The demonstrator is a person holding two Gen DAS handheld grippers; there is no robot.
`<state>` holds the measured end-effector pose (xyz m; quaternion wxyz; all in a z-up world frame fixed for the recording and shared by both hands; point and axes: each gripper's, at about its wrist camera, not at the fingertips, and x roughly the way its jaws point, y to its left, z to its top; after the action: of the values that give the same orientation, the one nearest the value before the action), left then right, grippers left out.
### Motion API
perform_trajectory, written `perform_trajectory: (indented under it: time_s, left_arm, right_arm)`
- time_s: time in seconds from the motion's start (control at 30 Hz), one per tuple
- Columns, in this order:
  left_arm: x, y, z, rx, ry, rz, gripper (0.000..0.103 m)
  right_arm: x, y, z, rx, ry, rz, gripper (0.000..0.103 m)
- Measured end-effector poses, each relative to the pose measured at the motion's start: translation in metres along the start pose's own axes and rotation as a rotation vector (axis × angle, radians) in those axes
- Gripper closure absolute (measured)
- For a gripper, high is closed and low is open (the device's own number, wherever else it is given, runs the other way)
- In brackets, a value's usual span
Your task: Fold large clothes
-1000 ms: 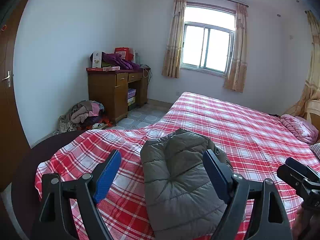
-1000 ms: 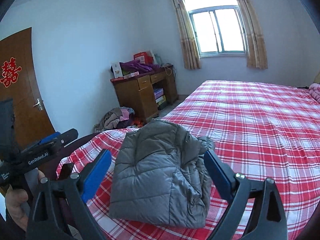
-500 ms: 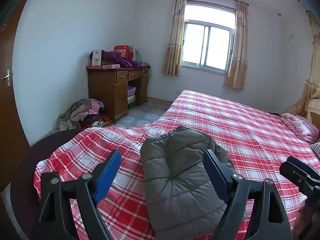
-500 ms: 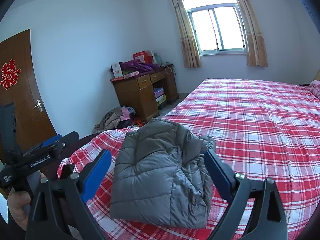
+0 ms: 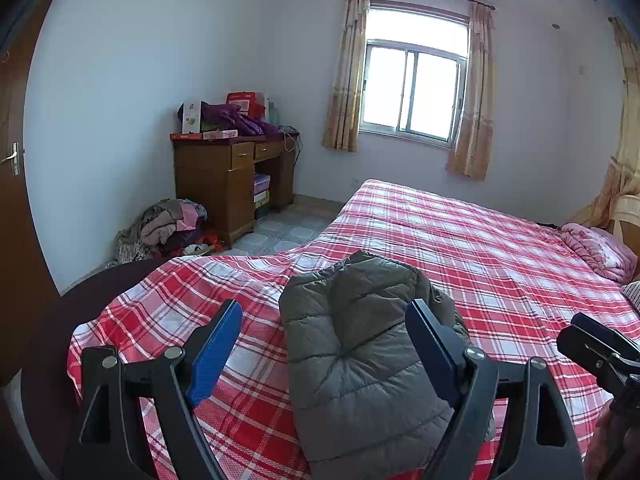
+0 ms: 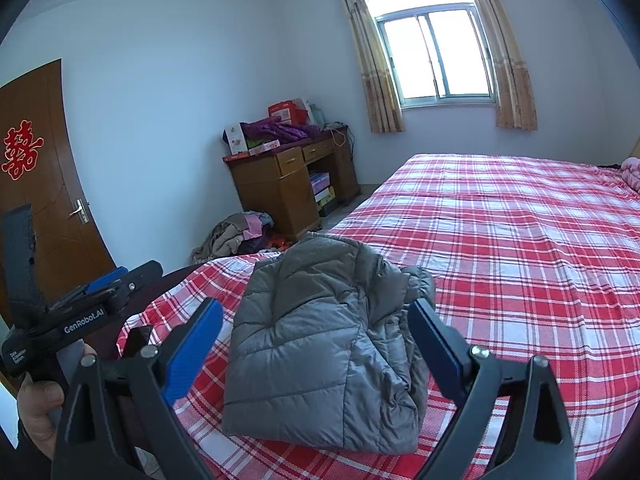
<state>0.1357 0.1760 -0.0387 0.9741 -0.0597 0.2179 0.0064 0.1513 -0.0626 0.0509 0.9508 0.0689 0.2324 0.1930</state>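
A grey quilted puffer jacket (image 5: 360, 352) (image 6: 320, 340) lies folded into a compact bundle on the near corner of the bed. My left gripper (image 5: 324, 344) hovers in front of it, jaws wide open, nothing between the blue pads (image 5: 216, 344). In the right wrist view my right gripper (image 6: 316, 344) also stands open and empty, held back from the jacket. The left gripper's body, gripped by a hand (image 6: 38, 404), shows at the lower left of the right wrist view. The right gripper's tip (image 5: 600, 348) shows at the right edge of the left wrist view.
The bed (image 5: 460, 240) wears a red and white plaid sheet. A pink quilt (image 5: 596, 248) lies at its far right. A wooden desk (image 5: 228, 176) piled with boxes and purple cloth stands by the wall, with a heap of clothes (image 5: 168, 228) on the floor beside it. A brown door (image 6: 36, 184) stands left.
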Motion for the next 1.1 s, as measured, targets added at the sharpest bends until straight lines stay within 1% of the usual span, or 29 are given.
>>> perform_trajectory:
  time_s: [0.83,1.1]
  left_arm:
    - [0.008,-0.001,-0.002,0.012,0.020,-0.007,0.019]
    - [0.013,-0.001,-0.005,0.015,0.038,0.007,0.019]
  right_arm:
    - [0.004,0.002,-0.003,0.002,0.011,0.009,0.007]
    - [0.002,0.002,-0.003,-0.002,0.004,0.007,0.007]
